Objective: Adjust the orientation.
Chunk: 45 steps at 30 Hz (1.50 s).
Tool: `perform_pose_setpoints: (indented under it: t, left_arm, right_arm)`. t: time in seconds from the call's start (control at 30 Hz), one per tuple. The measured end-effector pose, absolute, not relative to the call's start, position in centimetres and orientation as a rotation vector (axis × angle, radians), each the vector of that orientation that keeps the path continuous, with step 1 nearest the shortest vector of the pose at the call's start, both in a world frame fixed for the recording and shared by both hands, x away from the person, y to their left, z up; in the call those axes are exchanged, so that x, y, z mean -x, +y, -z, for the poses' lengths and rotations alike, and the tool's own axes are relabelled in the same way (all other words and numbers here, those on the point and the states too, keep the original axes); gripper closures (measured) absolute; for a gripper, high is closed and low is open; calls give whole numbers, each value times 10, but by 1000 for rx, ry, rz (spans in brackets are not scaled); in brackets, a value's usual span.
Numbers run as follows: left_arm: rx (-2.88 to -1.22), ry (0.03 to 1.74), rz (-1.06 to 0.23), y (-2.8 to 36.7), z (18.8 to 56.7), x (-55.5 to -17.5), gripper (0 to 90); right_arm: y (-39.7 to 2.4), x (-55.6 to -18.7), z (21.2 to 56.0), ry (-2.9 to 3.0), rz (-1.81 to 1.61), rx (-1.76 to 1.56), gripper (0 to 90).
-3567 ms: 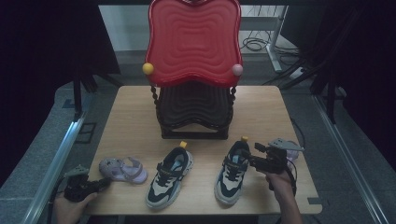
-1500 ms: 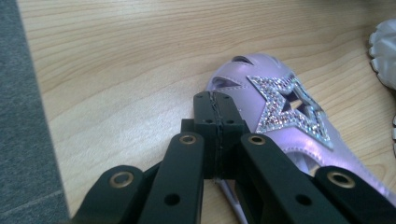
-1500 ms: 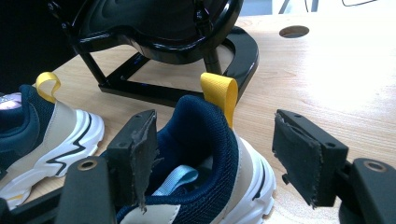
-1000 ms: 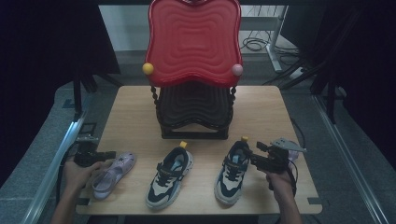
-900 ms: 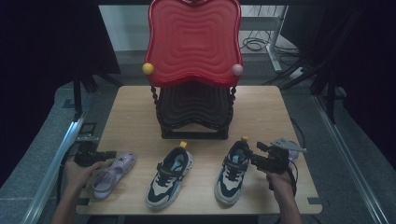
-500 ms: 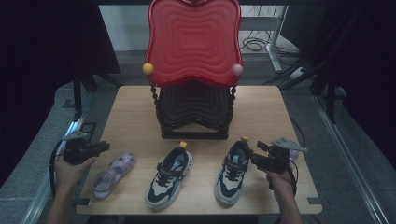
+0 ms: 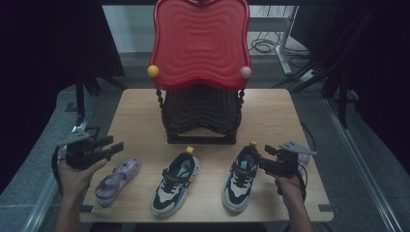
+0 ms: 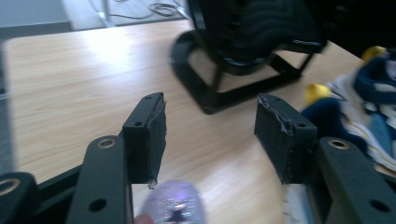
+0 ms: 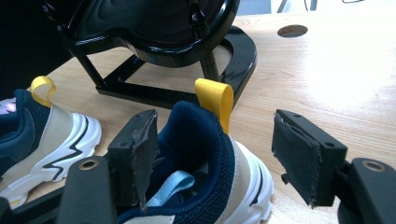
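Observation:
A lilac shoe (image 7: pixel 116 180) lies at the table's front left, its toe (image 8: pixel 173 207) just under my left gripper. The left gripper (image 7: pixel 113 146) hovers above and left of that shoe; its jaws have just been opening, and nothing is between them (image 8: pixel 210 102). Two navy, cream and white sneakers stand side by side, one in the middle (image 7: pixel 175 183) and one at the right (image 7: pixel 240 178). My right gripper (image 7: pixel 261 162) stands open, its jaws on either side of the right sneaker's heel (image 9: pixel 205 140), below the yellow pull loop (image 9: pixel 215 95).
A black stand (image 7: pixel 200 113) bearing a tall red wavy panel (image 7: pixel 200 41) occupies the middle back of the wooden table (image 7: pixel 130 116). Something lilac (image 7: pixel 303 159) lies behind the right hand. A hole (image 9: pixel 292 31) pierces the tabletop.
The left gripper let go of the lilac shoe, opened, and rose up and away to the left. The shoe stays lengthwise on the table. The right gripper has not moved.

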State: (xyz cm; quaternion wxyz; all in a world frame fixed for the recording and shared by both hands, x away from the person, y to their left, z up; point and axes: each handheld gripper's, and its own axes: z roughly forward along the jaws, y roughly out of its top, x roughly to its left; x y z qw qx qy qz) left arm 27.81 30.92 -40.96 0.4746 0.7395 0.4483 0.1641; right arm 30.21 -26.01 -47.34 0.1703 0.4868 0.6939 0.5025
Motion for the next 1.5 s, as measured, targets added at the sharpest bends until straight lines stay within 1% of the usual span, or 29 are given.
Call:
perform_pose_setpoints:
  t: [0.13,0.3,0.57,0.6,0.7,0.77,0.83,0.87,0.97,1.0,1.17,1.27,1.3,1.33,1.4,1.43,1.47,1.5]
  left_arm:
    - [-1828,1069,-372,291,412,-277,440]
    - [-1849,1056,-346,278,419,-277,437]
    - [-1846,1024,-302,273,422,-277,436]
    - [-1848,1014,-299,273,423,-276,433]
    - [-1862,1008,-300,273,423,-275,430]
    - [-1873,1006,-305,273,423,-274,430]
    - [-1870,1011,-304,274,424,-274,430]
    - [-1877,1016,-302,273,425,-274,430]
    - [-1879,1018,-300,272,426,-274,430]
    - [-1882,1026,-299,270,429,-275,430]
    - [-1866,1064,-299,271,433,-273,430]
    - [-1868,1078,-297,271,436,-273,430]
    - [-1868,1078,-297,271,436,-273,430]
    - [-1870,1085,-297,270,437,-273,430]
    - [-1875,1083,-300,269,437,-273,430]
    - [-1875,1083,-300,269,437,-273,430]
    - [-1883,1079,-310,269,436,-273,430]
    - [-1883,1079,-310,269,436,-273,430]
  right_arm:
    - [-260,-301,472,1976,-1429,-1369,321]
    - [-260,-297,469,1980,-1428,-1344,318]
    - [-255,-289,463,2006,-1340,-1334,304]
    - [-257,-281,459,1994,-1329,-1329,310]
    - [-259,-278,459,1994,-1288,-1317,330]
    - [-265,-274,460,1982,-1187,-1312,359]
    - [-267,-273,460,1981,-1198,-1314,372]
    - [-272,-271,460,1975,-1225,-1311,396]
    - [-277,-269,460,1980,-1219,-1303,415]
    - [-283,-267,462,1984,-1210,-1305,440]
    - [-297,-266,465,1994,-1216,-1316,505]
    - [-301,-265,466,2019,-1198,-1322,573]
    - [-301,-265,466,2019,-1198,-1322,573]
    - [-304,-265,467,2037,-1174,-1334,622]
    - [-307,-263,468,2044,-1153,-1334,671]
    - [-307,-263,468,2044,-1153,-1334,671]
    - [-311,-261,468,2050,-1141,-1335,727]
    - [-311,-261,468,2050,-1141,-1335,727]
